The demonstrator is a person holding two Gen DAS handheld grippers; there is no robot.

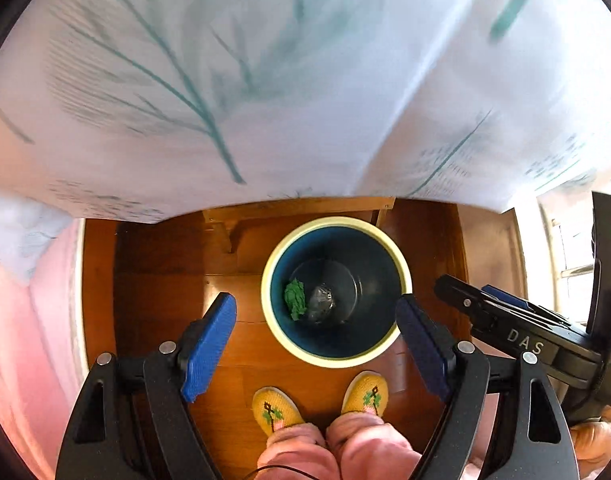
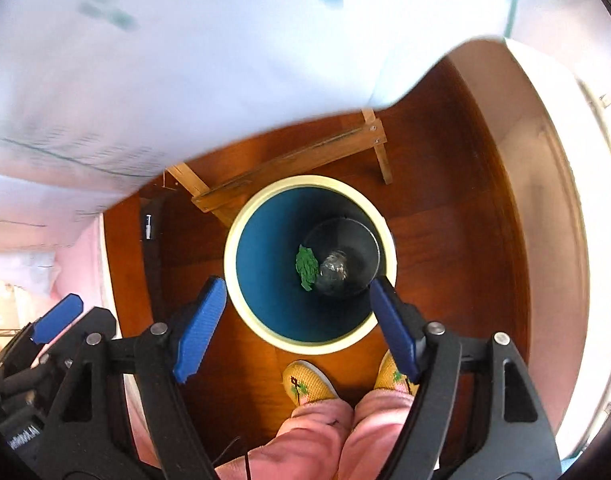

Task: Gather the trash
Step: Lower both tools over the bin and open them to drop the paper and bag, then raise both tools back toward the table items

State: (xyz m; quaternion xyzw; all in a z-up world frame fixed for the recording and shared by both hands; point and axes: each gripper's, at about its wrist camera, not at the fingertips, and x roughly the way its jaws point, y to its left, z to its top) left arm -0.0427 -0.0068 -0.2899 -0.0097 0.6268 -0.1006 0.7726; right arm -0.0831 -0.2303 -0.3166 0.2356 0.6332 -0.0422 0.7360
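A round trash bin (image 1: 279, 320) with a cream rim and dark blue inside stands on the wooden floor, also in the right wrist view (image 2: 261, 264). Inside lie a crumpled green scrap (image 1: 295, 299) (image 2: 306, 267) and a clear crumpled plastic piece (image 1: 322, 302) (image 2: 334, 269). My left gripper (image 1: 317, 344) is open and empty, held above the bin's near rim. My right gripper (image 2: 295, 324) is open and empty, also above the bin. The right gripper shows at the right of the left wrist view (image 1: 501, 300).
A white cloth with green leaf print (image 1: 265, 80) (image 2: 185, 60) hangs over a table above the bin. A wooden frame (image 2: 289, 164) lies behind the bin. The person's yellow slippers (image 1: 279, 410) (image 2: 307, 384) and pink trousers stand just before it. Pink fabric (image 1: 21, 320) hangs at left.
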